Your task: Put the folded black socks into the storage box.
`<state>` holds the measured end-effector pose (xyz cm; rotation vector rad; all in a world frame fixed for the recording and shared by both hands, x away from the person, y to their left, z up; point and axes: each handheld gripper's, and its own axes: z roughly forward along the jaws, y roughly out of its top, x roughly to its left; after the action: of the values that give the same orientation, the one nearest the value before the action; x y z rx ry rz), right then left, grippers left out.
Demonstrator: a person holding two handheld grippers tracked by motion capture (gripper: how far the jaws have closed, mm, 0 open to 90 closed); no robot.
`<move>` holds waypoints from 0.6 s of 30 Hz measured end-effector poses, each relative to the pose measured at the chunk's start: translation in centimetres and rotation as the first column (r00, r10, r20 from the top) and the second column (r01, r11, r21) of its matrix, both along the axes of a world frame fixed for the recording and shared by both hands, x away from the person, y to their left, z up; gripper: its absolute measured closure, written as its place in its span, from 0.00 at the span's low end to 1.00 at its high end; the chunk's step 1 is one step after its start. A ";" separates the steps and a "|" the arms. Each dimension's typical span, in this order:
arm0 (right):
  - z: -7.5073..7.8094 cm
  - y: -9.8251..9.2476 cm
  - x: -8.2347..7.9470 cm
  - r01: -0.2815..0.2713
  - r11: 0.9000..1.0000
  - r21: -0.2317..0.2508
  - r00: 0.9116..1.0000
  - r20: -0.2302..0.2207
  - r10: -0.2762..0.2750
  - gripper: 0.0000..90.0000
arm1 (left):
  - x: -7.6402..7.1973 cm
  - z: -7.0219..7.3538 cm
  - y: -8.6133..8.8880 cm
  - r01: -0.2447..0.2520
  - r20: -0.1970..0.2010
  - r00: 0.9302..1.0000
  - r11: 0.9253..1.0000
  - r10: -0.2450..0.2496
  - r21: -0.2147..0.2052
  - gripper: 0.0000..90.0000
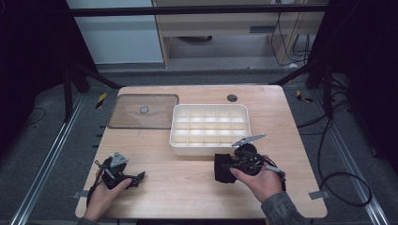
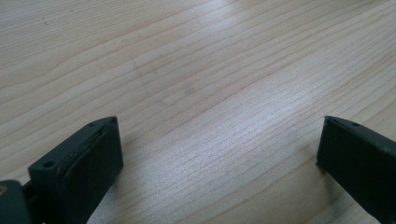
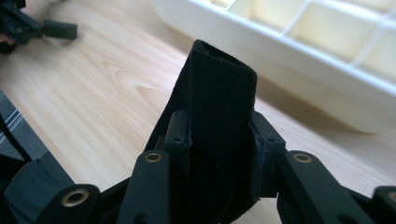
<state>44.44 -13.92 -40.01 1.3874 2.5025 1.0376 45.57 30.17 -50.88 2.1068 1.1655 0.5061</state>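
My right gripper (image 1: pixel 226 168) is shut on a folded black cloth (image 3: pixel 219 121); both jaws press its sides and its ribbed top sticks up between them. In the high view the black cloth (image 1: pixel 222 171) hangs just in front of the white divided box (image 1: pixel 210 146), near the table's middle front. My left gripper (image 1: pixel 139 178) rests low over the wood at the front left, held by a hand. In the left gripper view its jaws stand wide apart over bare wood, so my left gripper (image 2: pixel 219 144) is open with nothing between its fingers (image 2: pixel 84 163).
The white box has several empty compartments (image 3: pixel 322 28). A clear brownish lid (image 1: pixel 143 111) lies flat at the back left of the table (image 1: pixel 197 187). A round cable hole (image 1: pixel 232 98) is near the back edge. The left gripper (image 3: pixel 28 28) shows far off in the right gripper view.
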 end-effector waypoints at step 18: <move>5.9 -3.8 3.8 0.075 0.993 -0.089 0.993 0.103 -0.066 0.73 | -0.2 0.0 0.1 0.008 -0.001 1.000 1.000 -0.008 0.002 0.00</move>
<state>48.22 -17.67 -34.09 1.3529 2.3805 0.9401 45.39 30.31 -50.88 2.1128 1.1568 0.5031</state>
